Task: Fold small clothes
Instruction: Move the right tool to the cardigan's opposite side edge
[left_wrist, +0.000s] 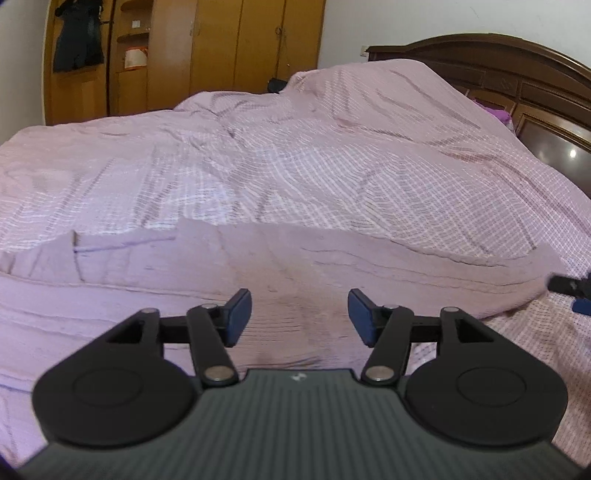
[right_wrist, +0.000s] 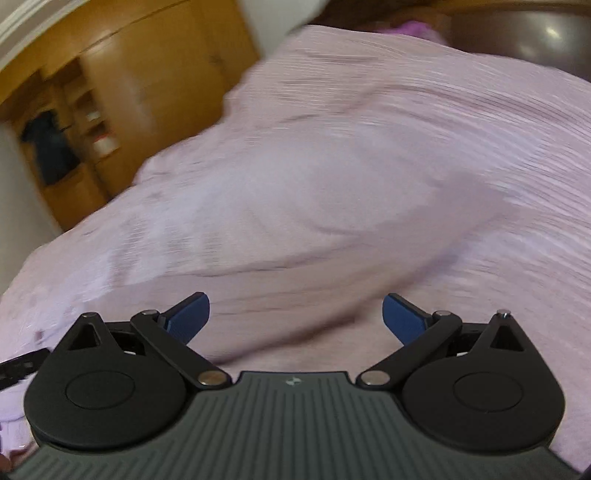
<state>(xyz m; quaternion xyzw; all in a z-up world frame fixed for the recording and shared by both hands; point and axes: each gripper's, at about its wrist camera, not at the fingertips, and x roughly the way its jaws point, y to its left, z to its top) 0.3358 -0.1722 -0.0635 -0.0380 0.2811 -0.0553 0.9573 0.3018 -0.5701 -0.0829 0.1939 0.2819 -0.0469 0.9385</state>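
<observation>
so the dusty pink ribbed cloth garment (left_wrist: 295, 266) is lying flat across the near side of the pink checked bedspread (left_wrist: 295, 155), folded over with a fairly straight far edge and some long creases. It looks a shade darker and browner than the cover under it

the left gripper (left_wrist: 300, 317) is tilted down over the middle of it, blue pads (left_wrist: 239, 317) apart, nothing between them, just fabric below

the right gripper (right_wrist: 295, 317) also angles down at the same garment, jaws spread even wider and empty; that view is smeared with motion blur

past the bed there's a dark wooden headboard (left_wrist: 498, 70) and yellowish wooden wardrobes (left_wrist: 207, 48)
</observation>
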